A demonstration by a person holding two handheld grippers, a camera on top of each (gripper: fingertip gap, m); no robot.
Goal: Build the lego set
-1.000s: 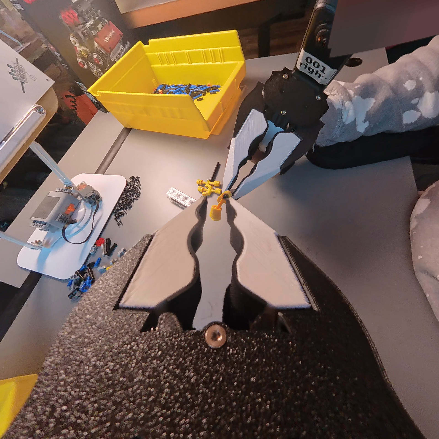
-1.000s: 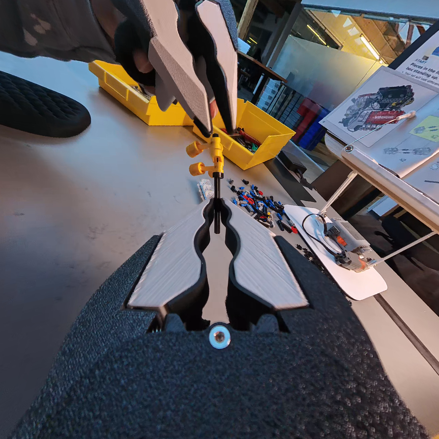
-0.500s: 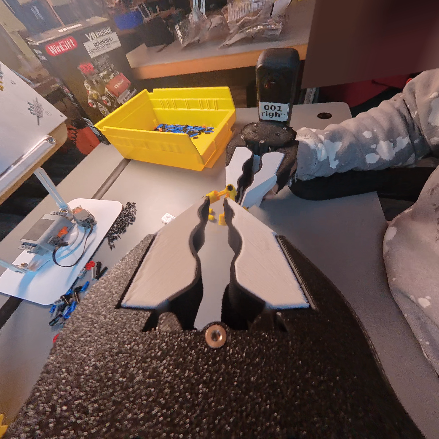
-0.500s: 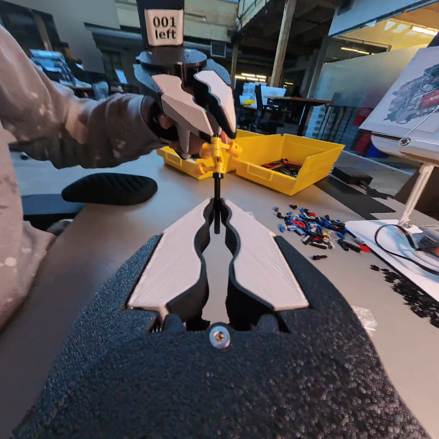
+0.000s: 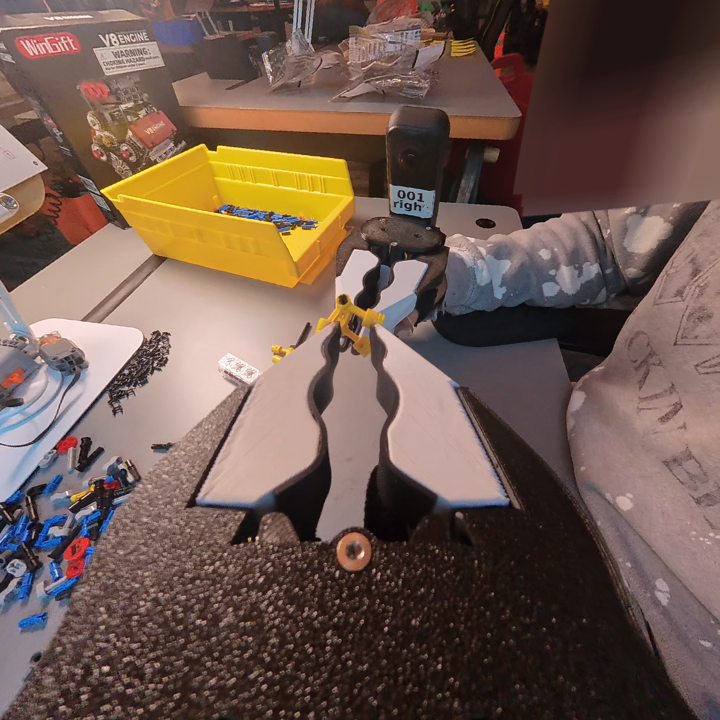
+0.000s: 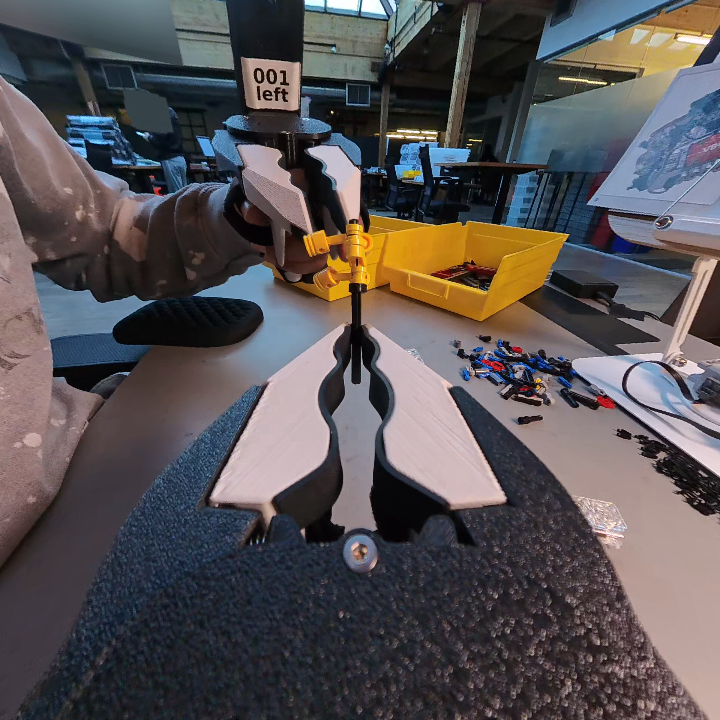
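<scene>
Right gripper [image 6: 355, 331] jaws clamped on black axle [image 6: 355, 311], held upright above table [image 6: 195, 389]. Yellow connectors [image 6: 356, 249] sit on the axle's top end. Left gripper [image 5: 352, 331] jaws narrow, tips against the connectors; grip uncertain.

Both grippers now sit higher above the table [image 6: 195, 389] than a second ago; the black axle [image 6: 355, 331] stands upright in the right gripper [image 6: 355, 329], no longer tilted. The left gripper [image 5: 352, 331], earlier pointing steeply down, now lies nearly level; it closes around the yellow connectors [image 6: 352, 249].
</scene>
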